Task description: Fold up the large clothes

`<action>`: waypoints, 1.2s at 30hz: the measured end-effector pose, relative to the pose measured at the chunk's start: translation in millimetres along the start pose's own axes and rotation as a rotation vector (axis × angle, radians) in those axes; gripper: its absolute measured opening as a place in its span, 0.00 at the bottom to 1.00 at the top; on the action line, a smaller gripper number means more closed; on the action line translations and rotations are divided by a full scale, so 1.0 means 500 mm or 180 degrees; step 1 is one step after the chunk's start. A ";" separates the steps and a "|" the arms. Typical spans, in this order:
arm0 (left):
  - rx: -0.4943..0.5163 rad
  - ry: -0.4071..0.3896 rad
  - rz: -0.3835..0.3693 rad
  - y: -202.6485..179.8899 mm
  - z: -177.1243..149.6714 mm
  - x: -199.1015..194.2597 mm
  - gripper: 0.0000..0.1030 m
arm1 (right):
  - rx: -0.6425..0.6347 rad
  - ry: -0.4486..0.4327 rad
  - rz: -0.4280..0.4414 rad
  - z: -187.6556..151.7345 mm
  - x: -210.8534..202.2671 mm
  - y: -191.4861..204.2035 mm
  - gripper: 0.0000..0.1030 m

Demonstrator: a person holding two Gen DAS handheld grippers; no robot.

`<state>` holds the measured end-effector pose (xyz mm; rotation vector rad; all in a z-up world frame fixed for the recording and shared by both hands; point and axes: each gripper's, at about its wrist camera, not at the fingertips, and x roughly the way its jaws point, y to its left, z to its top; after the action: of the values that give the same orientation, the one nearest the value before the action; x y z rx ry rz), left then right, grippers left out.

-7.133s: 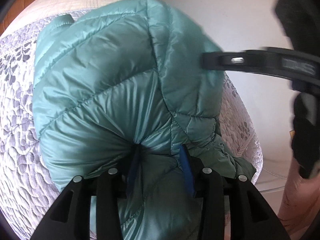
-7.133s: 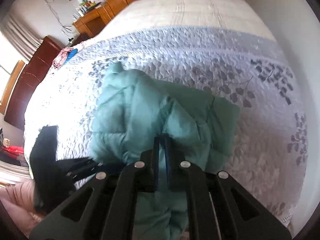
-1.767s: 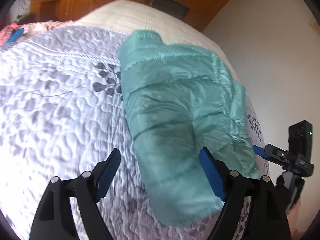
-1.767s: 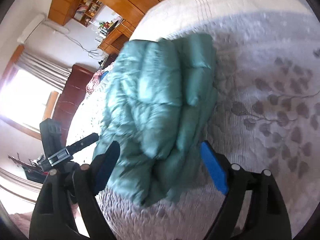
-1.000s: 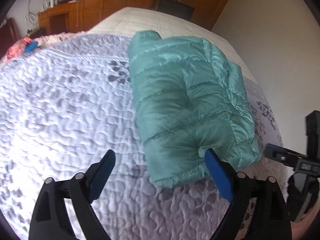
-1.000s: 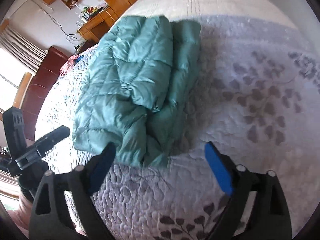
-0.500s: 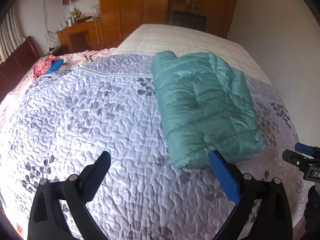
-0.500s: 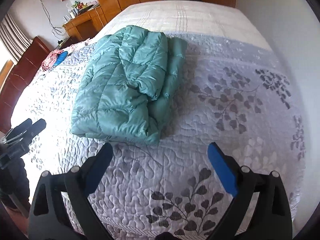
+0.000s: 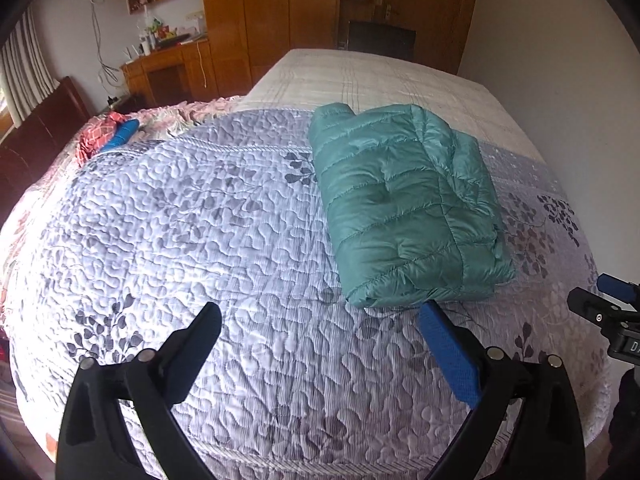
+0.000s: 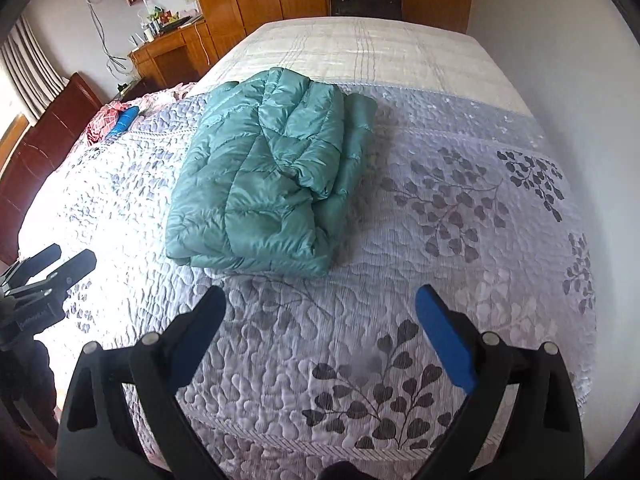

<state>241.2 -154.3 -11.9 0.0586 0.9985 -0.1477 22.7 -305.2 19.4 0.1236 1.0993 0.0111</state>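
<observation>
A teal quilted puffer jacket [image 9: 404,208] lies folded into a compact rectangle on the bed's quilt [image 9: 200,220]. It also shows in the right wrist view [image 10: 268,184]. My left gripper [image 9: 320,320] is open and empty, held above the quilt just short of the jacket's near edge. My right gripper [image 10: 320,304] is open and empty, held above the quilt in front of the jacket. The right gripper shows at the right edge of the left wrist view [image 9: 604,300]. The left gripper shows at the left edge of the right wrist view [image 10: 48,268], its jaws apart.
The bed's far half is covered by a pale plaid sheet [image 10: 360,48]. A red cloth with a blue object [image 9: 116,138] lies at the bed's left side. A dark headboard [image 10: 44,144], a wooden desk [image 9: 168,68] and wardrobes stand beyond. A white wall [image 10: 560,40] runs along the right.
Both grippers let go of the jacket and opened. They have pulled back and up from it, so the folded jacket now lies farther away and whole in view.
</observation>
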 end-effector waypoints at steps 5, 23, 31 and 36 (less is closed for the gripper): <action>-0.0025 -0.0036 0.0024 0.000 -0.008 -0.022 0.96 | 0.0020 -0.0024 0.0014 -0.005 -0.013 -0.002 0.92; -0.0060 -0.0041 0.0024 -0.002 -0.018 -0.040 0.96 | 0.0026 -0.0025 0.0023 -0.012 -0.020 0.001 0.92; -0.0044 -0.0041 0.0031 -0.004 -0.019 -0.039 0.96 | 0.0034 -0.0015 0.0017 -0.016 -0.017 0.000 0.92; -0.0020 -0.0024 0.0030 -0.006 -0.018 -0.035 0.96 | 0.0033 -0.0003 0.0018 -0.017 -0.015 0.001 0.92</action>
<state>224.1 -154.5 -1.8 0.0570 0.9911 -0.1361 12.0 -304.4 22.4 0.1358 1.0981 0.0105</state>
